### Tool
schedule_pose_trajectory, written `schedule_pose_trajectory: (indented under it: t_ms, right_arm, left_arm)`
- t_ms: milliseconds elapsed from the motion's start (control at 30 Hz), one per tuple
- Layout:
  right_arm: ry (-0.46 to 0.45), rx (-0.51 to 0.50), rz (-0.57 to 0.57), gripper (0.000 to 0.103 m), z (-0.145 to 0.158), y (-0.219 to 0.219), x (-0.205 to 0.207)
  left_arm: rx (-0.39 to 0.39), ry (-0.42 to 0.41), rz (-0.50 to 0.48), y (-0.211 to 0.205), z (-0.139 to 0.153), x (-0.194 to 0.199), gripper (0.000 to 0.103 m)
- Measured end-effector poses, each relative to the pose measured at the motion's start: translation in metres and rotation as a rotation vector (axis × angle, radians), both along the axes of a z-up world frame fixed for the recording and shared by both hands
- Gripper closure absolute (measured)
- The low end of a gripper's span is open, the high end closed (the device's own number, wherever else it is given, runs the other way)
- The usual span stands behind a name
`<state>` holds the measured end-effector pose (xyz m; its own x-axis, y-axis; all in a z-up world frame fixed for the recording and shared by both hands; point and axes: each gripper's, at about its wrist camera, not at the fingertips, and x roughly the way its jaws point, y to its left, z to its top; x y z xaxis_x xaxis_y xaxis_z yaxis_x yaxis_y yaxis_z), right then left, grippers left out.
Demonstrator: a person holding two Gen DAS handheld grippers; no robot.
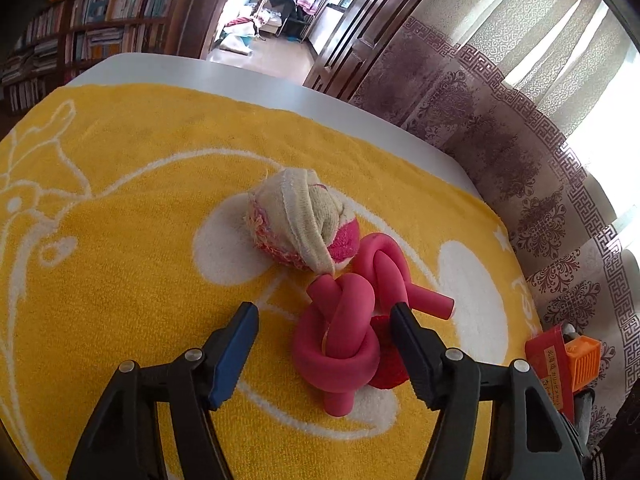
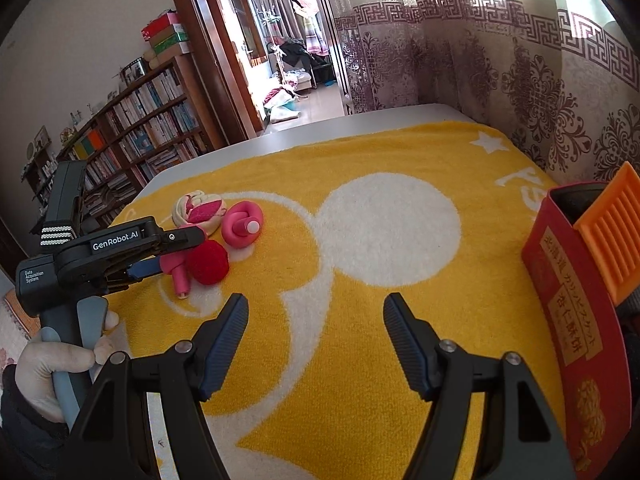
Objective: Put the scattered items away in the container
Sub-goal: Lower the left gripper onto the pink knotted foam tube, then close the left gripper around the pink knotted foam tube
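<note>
We had our left gripper (image 1: 324, 312) low over the yellow towel (image 1: 140, 200), its jaws part-way apart around the near pink knot (image 1: 340, 340); the right finger sat against the knot and a red ball (image 1: 386, 368) beside it, while the left blue pad stood clear, so no grip yet. A second pink knot (image 1: 384, 268) lay just beyond, touching the rolled sock (image 1: 300, 220). Our right gripper (image 2: 316, 320) hung wide and empty over bare towel. The red box (image 2: 568, 300) stood at the towel's right edge, an orange comb-like piece (image 2: 612, 232) sticking up from it.
</note>
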<state>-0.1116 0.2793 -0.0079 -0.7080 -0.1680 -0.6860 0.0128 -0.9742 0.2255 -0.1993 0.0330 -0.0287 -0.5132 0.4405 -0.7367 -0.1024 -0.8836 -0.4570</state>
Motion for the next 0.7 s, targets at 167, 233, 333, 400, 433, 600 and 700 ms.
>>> schedule_pose_trajectory:
  t_ms: [167,233,333,400,433,600,700]
  right_arm:
    - [-0.007,0.005,0.007,0.029,-0.002,-0.003,0.0]
    - [-0.003,0.003,0.002,0.029,-0.003,-0.001,0.001]
    - [0.004,0.001,-0.008,0.029,-0.003,0.001,0.003]
    - [0.005,0.0,-0.013,0.029,-0.003,0.002,0.004]
    - [0.006,0.002,-0.014,0.029,-0.002,0.002,0.004]
    - [0.025,0.012,-0.025,0.029,0.001,0.002,0.006]
    - [0.034,0.017,-0.035,0.029,0.003,0.002,0.007]
  left_arm:
    - [0.052,-0.008,0.009,-0.01,-0.001,0.004,0.049]
    - [0.077,-0.009,0.001,-0.011,0.001,0.007,0.064]
    - [0.092,0.014,-0.005,-0.015,0.008,0.017,0.065]
    - [0.077,0.029,-0.004,-0.015,0.012,0.021,0.065]
    - [0.072,0.03,-0.002,-0.015,0.012,0.022,0.065]
    - [0.026,0.008,0.007,-0.013,0.005,0.017,0.065]
    - [-0.006,0.006,0.001,-0.006,0.0,0.012,0.061]
